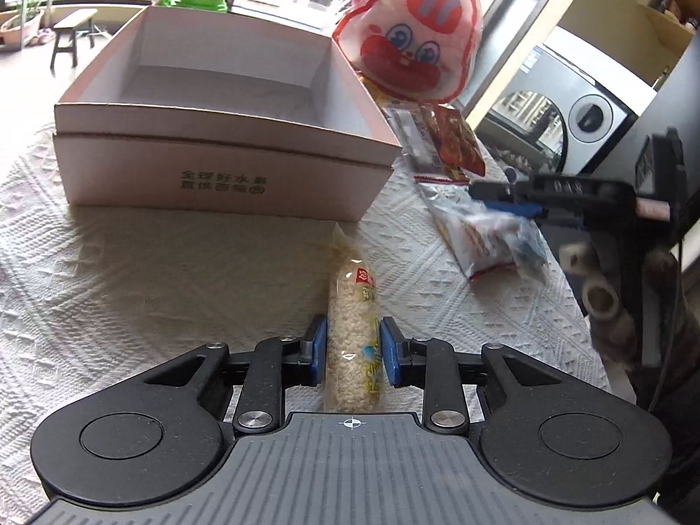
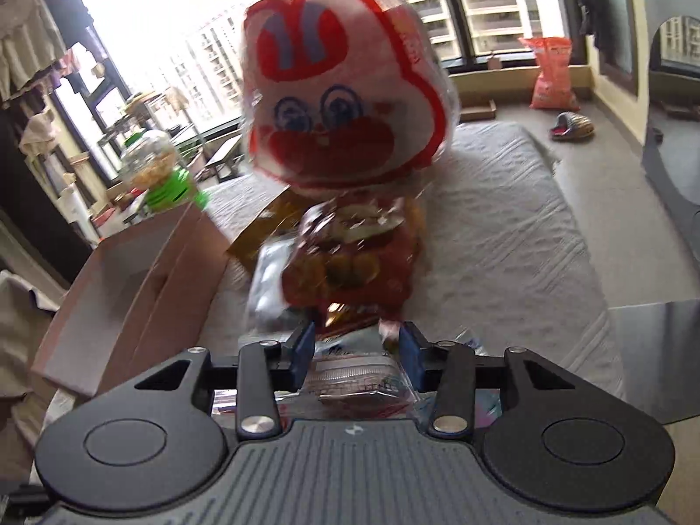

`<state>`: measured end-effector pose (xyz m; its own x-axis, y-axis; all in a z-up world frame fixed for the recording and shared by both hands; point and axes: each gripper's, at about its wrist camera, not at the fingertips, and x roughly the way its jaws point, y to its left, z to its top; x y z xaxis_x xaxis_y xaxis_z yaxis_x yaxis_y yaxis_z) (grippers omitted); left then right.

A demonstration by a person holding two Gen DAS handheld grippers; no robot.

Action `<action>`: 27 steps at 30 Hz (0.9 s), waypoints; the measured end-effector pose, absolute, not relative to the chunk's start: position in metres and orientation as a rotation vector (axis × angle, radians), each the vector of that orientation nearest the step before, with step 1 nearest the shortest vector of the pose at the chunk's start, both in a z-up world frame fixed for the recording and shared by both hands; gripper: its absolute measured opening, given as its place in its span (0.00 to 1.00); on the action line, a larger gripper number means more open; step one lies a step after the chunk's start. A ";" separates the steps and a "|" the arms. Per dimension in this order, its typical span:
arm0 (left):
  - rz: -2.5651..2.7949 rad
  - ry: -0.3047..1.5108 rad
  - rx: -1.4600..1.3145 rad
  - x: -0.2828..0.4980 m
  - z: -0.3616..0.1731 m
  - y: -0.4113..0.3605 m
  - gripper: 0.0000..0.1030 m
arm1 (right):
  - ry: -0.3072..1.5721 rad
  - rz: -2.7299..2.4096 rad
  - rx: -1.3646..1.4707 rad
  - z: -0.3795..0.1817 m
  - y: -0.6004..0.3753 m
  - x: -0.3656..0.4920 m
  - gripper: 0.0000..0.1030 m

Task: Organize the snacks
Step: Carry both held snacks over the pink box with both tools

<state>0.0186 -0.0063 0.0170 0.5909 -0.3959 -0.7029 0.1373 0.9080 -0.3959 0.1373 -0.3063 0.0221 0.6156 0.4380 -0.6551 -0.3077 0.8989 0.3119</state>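
At lower centre of its view, the left gripper [image 1: 352, 350] clamps a rice-cracker roll [image 1: 352, 341] lying on the white cloth [image 1: 131, 288] before the open box [image 1: 227, 140], while the right gripper [image 2: 356, 352] pinches a clear snack packet [image 2: 358, 378] below the rabbit-face bag [image 2: 345, 105].

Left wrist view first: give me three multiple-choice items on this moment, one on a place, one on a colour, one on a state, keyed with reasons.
1. Where does the rice-puff roll lie?
A. inside the box
B. on the cloth in front of the box
C. on the rabbit bag

2. What colour are the left gripper pads?
A. blue
B. green
C. white

3. What does the cardboard box hold?
A. several snacks
B. one bag
C. nothing visible

Key: 1 B, the roll rests on the white cloth before the box front. 2 A, both pads beside the roll are blue. 3 C, its visible interior is bare.
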 end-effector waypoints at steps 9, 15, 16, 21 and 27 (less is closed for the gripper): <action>-0.339 0.884 -0.245 0.015 0.019 -0.019 0.30 | 0.676 0.472 -0.300 0.020 -0.260 0.015 0.54; -0.341 0.883 -0.227 0.009 0.019 -0.021 0.30 | 0.826 0.567 -0.112 0.020 -0.274 -0.008 0.61; -0.339 0.882 -0.223 0.010 0.018 -0.022 0.30 | 0.874 0.565 -0.030 0.015 -0.282 -0.008 0.61; -0.324 0.872 -0.188 0.011 0.018 -0.032 0.30 | 0.789 0.442 0.027 0.010 -0.275 -0.020 0.61; -0.308 0.876 -0.193 0.008 0.018 -0.030 0.30 | 0.745 0.396 -0.114 0.005 -0.232 -0.021 0.61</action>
